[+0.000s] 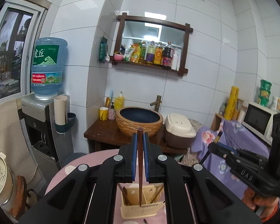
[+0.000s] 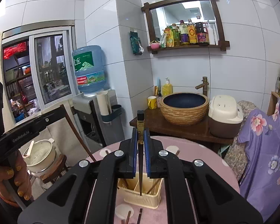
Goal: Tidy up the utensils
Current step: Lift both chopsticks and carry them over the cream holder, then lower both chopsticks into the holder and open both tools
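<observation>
My left gripper (image 1: 140, 140) is shut on a brown wooden chopstick (image 1: 140, 168), held upright with its tip over the cream utensil holder (image 1: 140, 211). My right gripper (image 2: 140, 136) is shut on a black chopstick with a gold band (image 2: 140, 158), also upright, its tip above the same cream holder (image 2: 141, 197). The holder stands on the pink round table (image 2: 196, 149) and has several chopsticks in its compartments. The right gripper's body shows at the right of the left wrist view (image 1: 252, 166); the left gripper's body shows at the left of the right wrist view (image 2: 24, 130).
Loose chopsticks (image 2: 134, 215) lie on the table in front of the holder. Behind the table are a wooden stand with a woven basin (image 2: 184, 106), a rice cooker (image 2: 224, 115) and a water dispenser (image 2: 89, 71). A purple floral cloth (image 2: 267, 140) hangs at the right.
</observation>
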Action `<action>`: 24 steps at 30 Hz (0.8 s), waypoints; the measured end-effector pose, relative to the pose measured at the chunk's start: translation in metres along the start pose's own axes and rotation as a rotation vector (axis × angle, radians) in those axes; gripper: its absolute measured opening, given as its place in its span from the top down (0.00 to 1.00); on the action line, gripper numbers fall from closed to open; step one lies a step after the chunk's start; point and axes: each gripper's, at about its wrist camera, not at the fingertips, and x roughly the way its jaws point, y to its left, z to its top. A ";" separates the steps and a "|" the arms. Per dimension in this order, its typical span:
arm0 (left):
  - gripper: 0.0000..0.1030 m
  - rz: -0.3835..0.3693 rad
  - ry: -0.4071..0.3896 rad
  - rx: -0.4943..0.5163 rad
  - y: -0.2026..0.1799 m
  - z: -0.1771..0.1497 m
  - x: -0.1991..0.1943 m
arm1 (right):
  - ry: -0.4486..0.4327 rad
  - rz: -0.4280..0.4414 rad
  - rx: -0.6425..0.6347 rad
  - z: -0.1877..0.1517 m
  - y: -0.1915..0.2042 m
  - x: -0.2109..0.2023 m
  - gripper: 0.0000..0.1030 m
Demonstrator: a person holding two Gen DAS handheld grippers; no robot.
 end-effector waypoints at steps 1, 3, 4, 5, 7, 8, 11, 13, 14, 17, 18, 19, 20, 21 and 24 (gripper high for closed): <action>0.93 0.009 -0.003 -0.005 0.000 0.002 0.006 | -0.001 -0.013 0.005 0.002 0.000 0.006 0.93; 0.93 0.031 -0.002 -0.012 0.000 -0.002 0.018 | 0.008 -0.031 0.006 0.000 0.000 0.018 0.93; 0.93 0.039 0.004 -0.013 0.001 -0.006 0.023 | 0.016 -0.042 0.005 -0.004 0.000 0.027 0.93; 0.93 0.042 0.015 -0.019 0.003 -0.011 0.029 | 0.027 -0.049 0.005 -0.010 -0.001 0.034 0.93; 0.93 0.052 0.043 -0.034 0.006 -0.025 0.042 | 0.056 -0.056 0.008 -0.023 -0.002 0.049 0.93; 0.93 0.057 0.063 -0.038 0.007 -0.035 0.050 | 0.068 -0.059 0.011 -0.030 -0.003 0.056 0.92; 0.93 0.069 0.110 -0.036 0.009 -0.058 0.065 | 0.111 -0.068 0.012 -0.049 -0.005 0.073 0.92; 0.93 0.069 0.140 -0.039 0.011 -0.071 0.073 | 0.133 -0.070 0.018 -0.060 -0.007 0.081 0.92; 0.93 0.067 0.159 -0.044 0.012 -0.080 0.077 | 0.144 -0.072 0.023 -0.065 -0.008 0.086 0.92; 0.93 0.070 0.200 -0.048 0.016 -0.096 0.087 | 0.170 -0.079 0.027 -0.079 -0.011 0.096 0.92; 0.93 0.074 0.213 -0.047 0.017 -0.102 0.090 | 0.178 -0.080 0.031 -0.084 -0.012 0.099 0.92; 0.93 0.076 0.222 -0.045 0.018 -0.106 0.092 | 0.184 -0.081 0.033 -0.088 -0.013 0.100 0.92; 0.93 0.078 0.232 -0.043 0.018 -0.110 0.094 | 0.191 -0.083 0.034 -0.091 -0.014 0.103 0.92; 0.93 0.082 0.232 -0.040 0.019 -0.113 0.095 | 0.196 -0.086 0.035 -0.095 -0.015 0.104 0.92; 0.93 0.075 0.263 -0.035 0.019 -0.121 0.100 | 0.182 -0.092 0.030 -0.101 -0.017 0.106 0.92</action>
